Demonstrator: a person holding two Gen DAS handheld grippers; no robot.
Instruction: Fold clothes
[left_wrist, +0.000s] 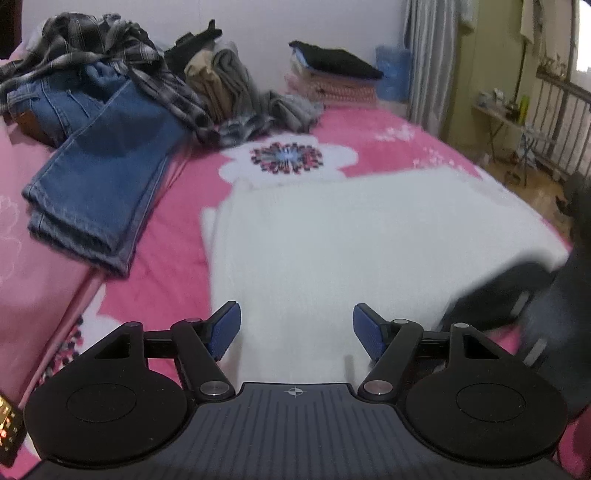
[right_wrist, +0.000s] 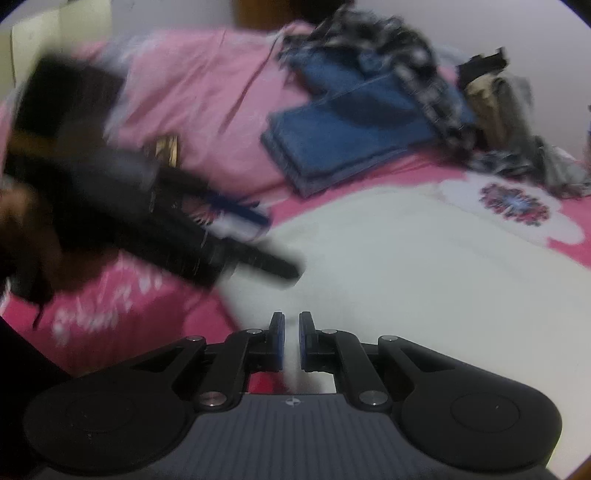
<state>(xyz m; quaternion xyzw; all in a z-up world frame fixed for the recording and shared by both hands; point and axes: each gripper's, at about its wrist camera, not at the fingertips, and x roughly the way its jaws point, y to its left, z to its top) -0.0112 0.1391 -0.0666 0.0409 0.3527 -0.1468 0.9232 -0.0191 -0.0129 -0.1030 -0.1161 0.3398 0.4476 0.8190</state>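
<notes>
Two hand-held grippers | left (left_wrist: 295, 330) wide, empty | right (right_wrist: 291, 341) narrow gap, empty | white garment (left_wrist: 351, 240) | no legible writing

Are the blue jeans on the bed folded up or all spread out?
Folded. The blue jeans lie on the pink bed with the legs doubled over, layered hems stacked at one end, and a plaid shirt draped across their top.
</notes>
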